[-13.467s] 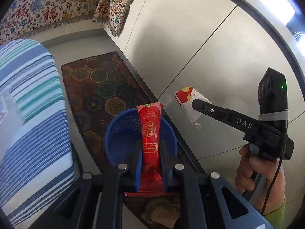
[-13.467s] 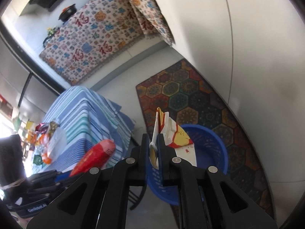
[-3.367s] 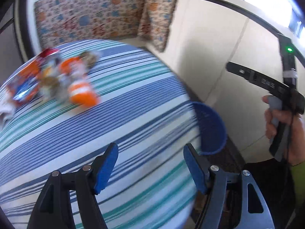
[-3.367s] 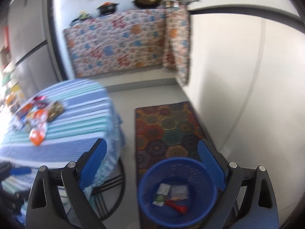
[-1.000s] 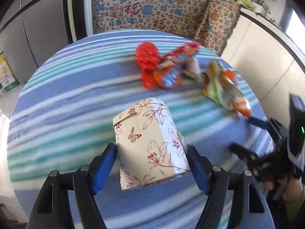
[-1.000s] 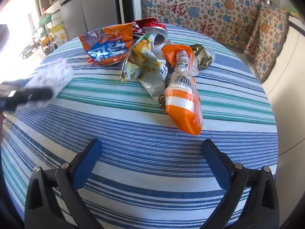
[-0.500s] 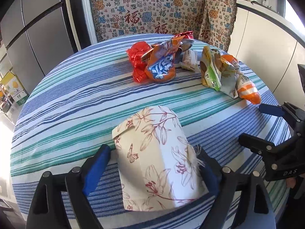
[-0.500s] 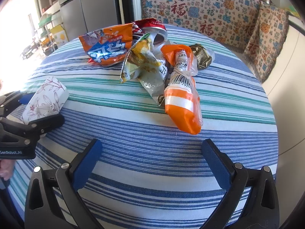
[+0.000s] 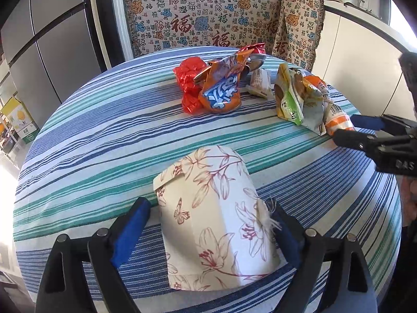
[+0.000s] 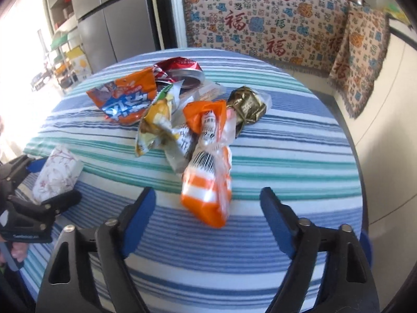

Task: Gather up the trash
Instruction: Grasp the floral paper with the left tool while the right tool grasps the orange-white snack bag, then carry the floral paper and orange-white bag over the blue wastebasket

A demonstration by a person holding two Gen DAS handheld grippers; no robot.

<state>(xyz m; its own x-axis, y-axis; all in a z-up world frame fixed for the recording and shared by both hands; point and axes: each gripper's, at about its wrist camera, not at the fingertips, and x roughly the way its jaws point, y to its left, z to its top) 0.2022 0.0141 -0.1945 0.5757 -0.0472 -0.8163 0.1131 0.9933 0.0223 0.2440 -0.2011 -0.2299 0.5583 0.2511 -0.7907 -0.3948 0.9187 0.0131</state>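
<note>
A floral tissue pack (image 9: pixel 216 203) lies on the striped round table (image 9: pixel 104 135), between the wide-open jaws of my left gripper (image 9: pixel 208 216); whether the pads touch it is unclear. It also shows in the right wrist view (image 10: pixel 56 174). My right gripper (image 10: pixel 206 203) is open and empty, its fingers either side of the near end of an orange-and-white wrapper (image 10: pixel 208 182). Behind it lie a yellow-green snack bag (image 10: pixel 156 120), an orange chip bag (image 10: pixel 127 99), a crushed red can (image 10: pixel 179 71) and a dark gold wrapper (image 10: pixel 246 105). A red foil wrapper (image 9: pixel 190 83) lies by the chip bag.
A patterned cloth (image 9: pixel 208 18) hangs over the counter behind the table. A grey fridge (image 9: pixel 47 52) stands at the left. White cabinets (image 9: pixel 365 57) run along the right. The table edge is close under both grippers.
Both grippers left the blue bin on the floor and came up over the table. My left gripper closed in around the tissue pack. My right gripper moved forward toward the orange-and-white wrapper.
</note>
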